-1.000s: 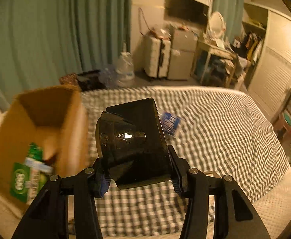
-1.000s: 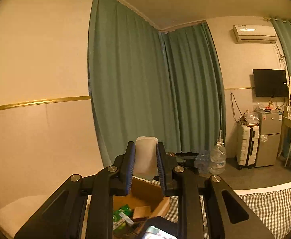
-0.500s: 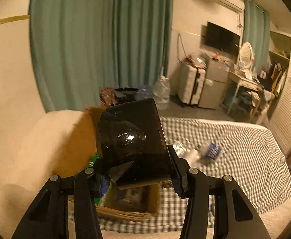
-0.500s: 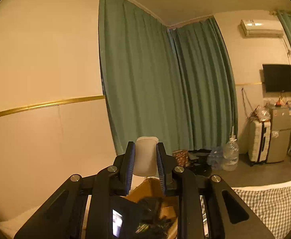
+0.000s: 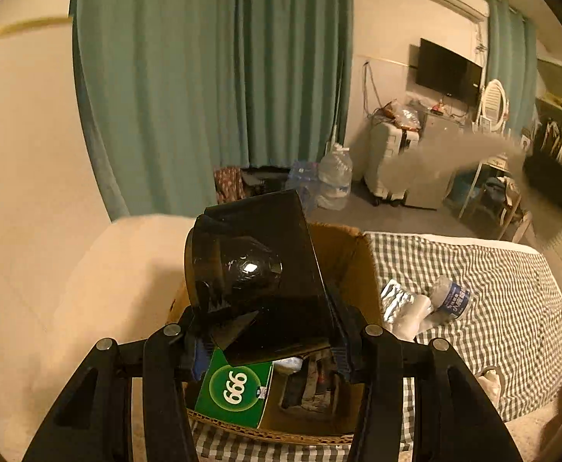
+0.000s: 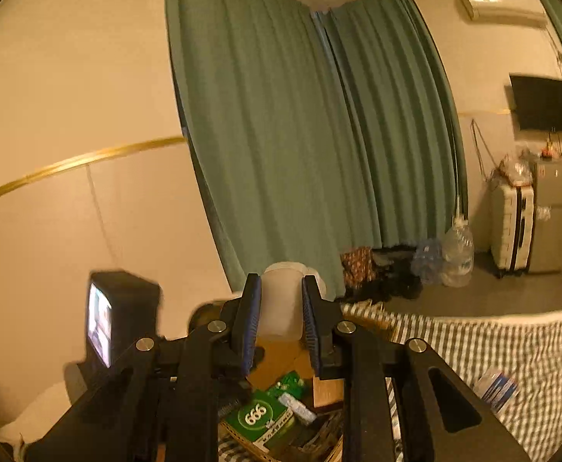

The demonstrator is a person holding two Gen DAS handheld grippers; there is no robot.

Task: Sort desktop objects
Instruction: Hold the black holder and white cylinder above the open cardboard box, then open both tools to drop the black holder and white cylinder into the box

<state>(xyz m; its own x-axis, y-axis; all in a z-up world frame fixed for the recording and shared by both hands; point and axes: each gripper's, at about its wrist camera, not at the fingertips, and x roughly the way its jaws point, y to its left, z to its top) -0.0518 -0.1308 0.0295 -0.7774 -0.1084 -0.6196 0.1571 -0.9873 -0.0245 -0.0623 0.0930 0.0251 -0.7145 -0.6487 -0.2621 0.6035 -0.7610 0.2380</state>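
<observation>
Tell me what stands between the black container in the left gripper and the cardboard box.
Nothing visible. The black container hangs in the left gripper directly over the open cardboard box; below lie only the green 999 packet and other sorted items.

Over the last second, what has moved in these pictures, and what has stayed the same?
The left gripper has carried the black object from beside the cardboard box to above its open top; the green 999 packet now lies below. The right gripper has drifted over the box too. Unchanged: both jaws stay shut on their loads, the right on the white container.
</observation>
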